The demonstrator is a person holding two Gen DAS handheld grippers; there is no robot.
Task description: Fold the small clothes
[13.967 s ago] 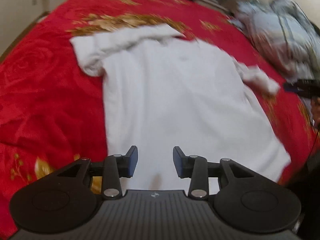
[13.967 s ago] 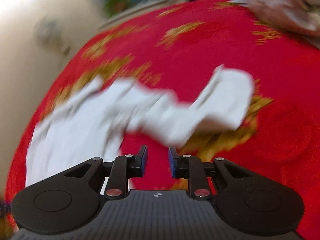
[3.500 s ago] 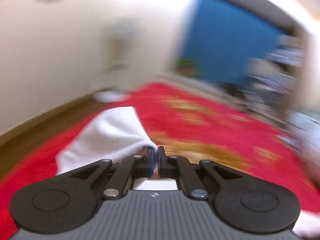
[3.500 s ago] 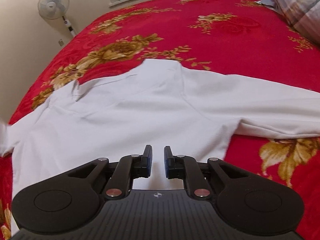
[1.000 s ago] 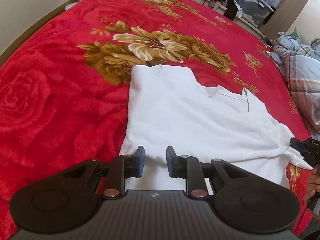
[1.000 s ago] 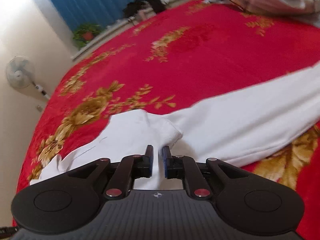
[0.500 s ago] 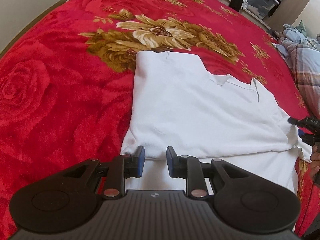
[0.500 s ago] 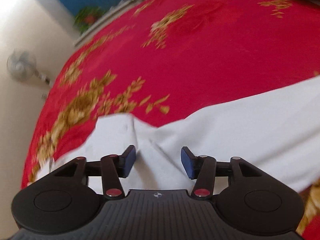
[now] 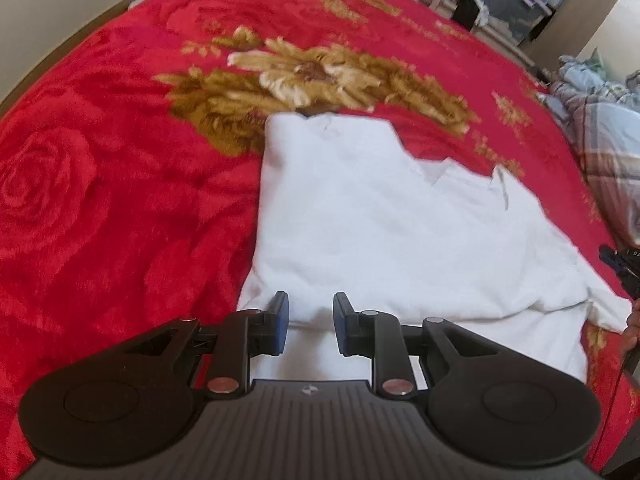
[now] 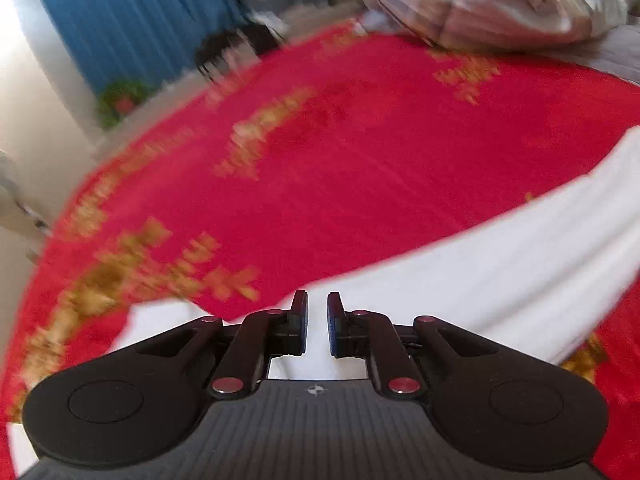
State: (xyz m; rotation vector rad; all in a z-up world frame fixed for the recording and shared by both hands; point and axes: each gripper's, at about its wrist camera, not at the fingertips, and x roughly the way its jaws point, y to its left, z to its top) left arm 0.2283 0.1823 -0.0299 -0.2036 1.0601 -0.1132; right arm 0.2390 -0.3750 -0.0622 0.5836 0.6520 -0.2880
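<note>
1. With the white shirt [image 9: 380, 232] lying partly folded on the red blanket [image 9: 120, 184], its left side is turned in and the collar points toward 1 o'clock.
2. Left gripper [image 9: 307, 322]: jaws slightly apart over the 6 o'clock hem, empty.
3. Right gripper [image 10: 317, 326]: jaws closing over cloth; the blurred view probably shows no grip yet.
4. Next move: pinch the right sleeve and carry it inward.
5. No legible writing.

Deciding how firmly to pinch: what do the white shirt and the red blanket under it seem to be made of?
White shirt: apparently a soft matte knit, maybe cotton; it folds limply. Red blanket: seemingly plush fleece, with a fuzzy pile and faint sheen.
</note>
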